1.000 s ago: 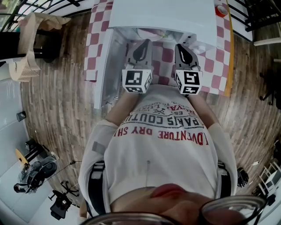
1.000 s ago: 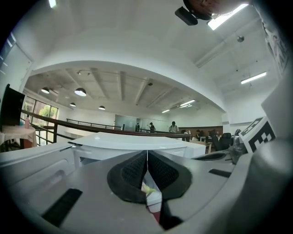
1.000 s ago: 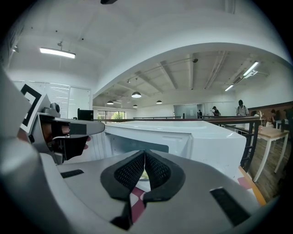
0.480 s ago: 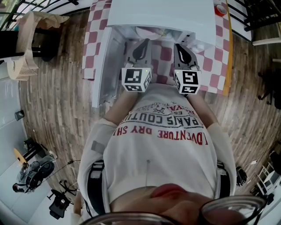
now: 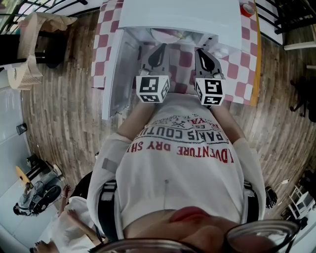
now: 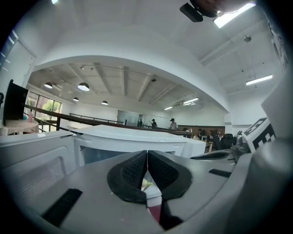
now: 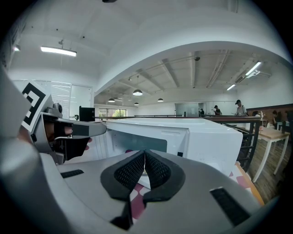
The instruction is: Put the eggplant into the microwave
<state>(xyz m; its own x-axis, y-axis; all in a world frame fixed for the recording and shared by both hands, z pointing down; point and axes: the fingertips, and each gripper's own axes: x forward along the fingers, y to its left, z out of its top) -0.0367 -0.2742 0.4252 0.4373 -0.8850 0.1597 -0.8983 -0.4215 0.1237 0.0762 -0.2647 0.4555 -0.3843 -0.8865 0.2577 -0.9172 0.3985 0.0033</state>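
The white microwave [image 5: 182, 20] stands on a red-and-white checked tablecloth [image 5: 247, 74], its door [image 5: 116, 69] swung open to the left. My left gripper [image 5: 159, 49] and right gripper [image 5: 202, 53] are held side by side just in front of the open cavity. In the left gripper view the left gripper [image 6: 147, 153] has its pads pressed together with nothing between them, and the microwave [image 6: 132, 137] is straight ahead. In the right gripper view the right gripper [image 7: 144, 153] is shut and empty too. No eggplant shows in any view. Only a small yellow-green scrap [image 6: 145, 184] peeks from behind the left pads.
A roll of red tape [image 5: 248, 10] lies at the table's far right corner. A chair with a brown bag [image 5: 34, 39] stands on the wood floor at the upper left. Camera gear [image 5: 39, 195] and a crouching person in white [image 5: 69, 227] are at the lower left.
Both grippers have stayed where they were in front of the microwave. A person in white has come into the head view at the lower left.
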